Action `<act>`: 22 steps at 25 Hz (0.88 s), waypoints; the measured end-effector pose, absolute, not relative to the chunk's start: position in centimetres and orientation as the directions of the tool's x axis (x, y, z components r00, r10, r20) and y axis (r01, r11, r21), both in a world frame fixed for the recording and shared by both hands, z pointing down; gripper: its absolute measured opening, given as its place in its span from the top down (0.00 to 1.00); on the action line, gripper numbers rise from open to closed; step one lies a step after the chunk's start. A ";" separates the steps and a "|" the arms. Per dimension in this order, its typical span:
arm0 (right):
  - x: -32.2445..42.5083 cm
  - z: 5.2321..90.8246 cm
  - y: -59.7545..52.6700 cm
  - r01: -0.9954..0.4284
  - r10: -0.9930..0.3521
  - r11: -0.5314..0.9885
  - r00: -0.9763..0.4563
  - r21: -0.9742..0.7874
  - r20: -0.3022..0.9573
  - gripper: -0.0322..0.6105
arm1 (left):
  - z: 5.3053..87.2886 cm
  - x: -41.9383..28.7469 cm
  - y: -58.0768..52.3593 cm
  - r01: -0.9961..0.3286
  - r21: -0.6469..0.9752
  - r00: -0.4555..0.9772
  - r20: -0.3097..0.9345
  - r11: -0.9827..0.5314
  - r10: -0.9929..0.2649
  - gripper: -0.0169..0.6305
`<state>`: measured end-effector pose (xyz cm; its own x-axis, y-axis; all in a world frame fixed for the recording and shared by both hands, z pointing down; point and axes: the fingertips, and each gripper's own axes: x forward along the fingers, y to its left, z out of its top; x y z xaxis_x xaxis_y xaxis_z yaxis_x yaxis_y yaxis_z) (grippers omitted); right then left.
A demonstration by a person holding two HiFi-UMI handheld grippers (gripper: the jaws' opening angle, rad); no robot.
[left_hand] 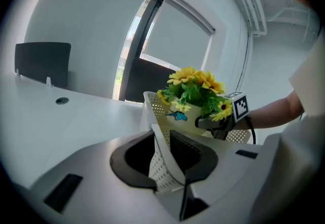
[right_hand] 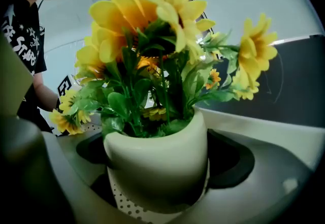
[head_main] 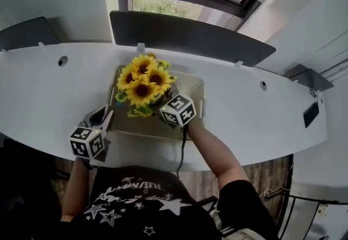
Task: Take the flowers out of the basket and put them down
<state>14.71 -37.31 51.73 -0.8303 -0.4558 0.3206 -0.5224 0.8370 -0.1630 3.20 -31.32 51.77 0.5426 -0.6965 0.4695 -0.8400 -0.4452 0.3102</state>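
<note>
Now the right gripper [right_hand: 158, 180] has its fingers clamped on the upright pot [right_hand: 157, 152] of flowers [right_hand: 152, 55], with the basket [head_main: 194, 85] wall just beneath them. The left gripper [left_hand: 163, 158], fingers pinching that wall, steadies it, so the way out looks upward.

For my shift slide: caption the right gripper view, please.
Right gripper shut on the cream pot of yellow sunflowers, perforated basket visible beneath it.

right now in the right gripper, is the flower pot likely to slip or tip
Probably slippery: the flower pot looks smooth and glossy. Possibly top-heavy: the sunflowers spread wider than it, so it may tilt in the right gripper.
</note>
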 end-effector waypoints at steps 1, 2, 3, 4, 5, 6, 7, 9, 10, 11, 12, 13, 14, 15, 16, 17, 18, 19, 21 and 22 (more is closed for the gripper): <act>14.6 51.1 -37.3 -0.522 -0.458 0.838 -0.833 -0.163 0.310 0.08 | 51.8 3.2 -31.1 -0.841 0.306 0.541 0.469 -0.446 -0.698 0.84; 14.6 50.5 -37.3 -0.520 -0.460 0.839 -0.835 -0.161 0.300 0.08 | 51.8 3.1 -30.9 -0.842 0.301 0.539 0.469 -0.448 -0.699 0.84; 14.5 49.9 -37.2 -0.519 -0.463 0.840 -0.838 -0.160 0.289 0.08 | 51.8 3.1 -30.7 -0.843 0.293 0.538 0.469 -0.451 -0.700 0.84; 14.5 49.3 -37.1 -0.519 -0.466 0.840 -0.840 -0.161 0.277 0.08 | 51.9 3.1 -30.6 -0.845 0.285 0.535 0.467 -0.453 -0.704 0.83; 14.5 48.6 -37.0 -0.520 -0.470 0.838 -0.842 -0.164 0.265 0.08 | 51.8 3.0 -30.5 -0.849 0.277 0.529 0.461 -0.451 -0.713 0.82; 14.5 48.0 -36.9 -0.522 -0.475 0.836 -0.842 -0.167 0.255 0.08 | 51.6 2.9 -30.6 -0.854 0.272 0.520 0.449 -0.444 -0.726 0.81; 14.5 47.4 -36.8 -0.523 -0.478 0.835 -0.843 -0.168 0.248 0.08 | 51.2 2.7 -30.7 -0.861 0.267 0.509 0.432 -0.434 -0.744 0.81; 14.6 46.3 -36.5 -0.522 -0.479 0.838 -0.843 -0.158 0.246 0.08 | 50.3 2.3 -31.0 -0.876 0.252 0.482 0.396 -0.412 -0.782 0.77; 14.6 45.9 -36.3 -0.520 -0.477 0.841 -0.843 -0.150 0.246 0.08 | 49.8 2.1 -31.1 -0.883 0.240 0.468 0.383 -0.404 -0.796 0.76; 14.6 45.5 -36.1 -0.517 -0.476 0.844 -0.845 -0.143 0.244 0.08 | 49.4 1.9 -31.2 -0.889 0.226 0.457 0.374 -0.399 -0.807 0.75; 14.7 45.2 -36.0 -0.517 -0.477 0.845 -0.845 -0.139 0.240 0.08 | 48.9 1.8 -31.3 -0.893 0.214 0.449 0.365 -0.396 -0.816 0.75; 14.7 44.8 -35.8 -0.519 -0.481 0.844 -0.845 -0.139 0.233 0.08 | 48.4 1.7 -31.2 -0.896 0.205 0.443 0.354 -0.393 -0.824 0.75; 14.7 44.4 -35.6 -0.524 -0.488 0.840 -0.844 -0.141 0.222 0.08 | 47.7 1.5 -31.0 -0.898 0.201 0.439 0.339 -0.392 -0.832 0.75; 14.7 44.0 -35.5 -0.530 -0.497 0.836 -0.842 -0.146 0.209 0.08 | 47.1 1.4 -30.7 -0.898 0.198 0.437 0.322 -0.392 -0.840 0.75; 14.6 43.6 -35.3 -0.535 -0.506 0.831 -0.841 -0.153 0.192 0.08 | 46.5 1.2 -30.3 -0.898 0.196 0.438 0.302 -0.394 -0.847 0.75; 14.4 43.2 -35.1 -0.540 -0.514 0.826 -0.840 -0.161 0.175 0.08 | 45.9 1.0 -29.9 -0.897 0.192 0.439 0.282 -0.398 -0.853 0.75; 14.3 42.9 -35.0 -0.543 -0.521 0.822 -0.838 -0.169 0.159 0.08 | 45.3 0.9 -29.6 -0.897 0.186 0.439 0.260 -0.401 -0.860 0.75; 14.2 42.5 -34.9 -0.546 -0.528 0.819 -0.837 -0.176 0.144 0.08 | 44.8 0.7 -29.3 -0.897 0.179 0.439 0.240 -0.405 -0.866 0.75; 14.1 41.4 -34.6 -0.549 -0.536 0.816 -0.836 -0.183 0.117 0.08 | 43.8 0.6 -28.9 -0.896 0.162 0.441 0.208 -0.414 -0.873 0.75; 14.1 40.9 -34.4 -0.549 -0.539 0.815 -0.836 -0.184 0.107 0.08 | 43.3 0.5 -28.6 -0.896 0.156 0.441 0.192 -0.417 -0.876 0.75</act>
<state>14.05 -34.36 40.89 -0.8355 -0.5389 0.1074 -0.5493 0.8152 -0.1837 0.47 -28.62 43.34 0.4413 -0.8765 0.1924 -0.8956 -0.4167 0.1559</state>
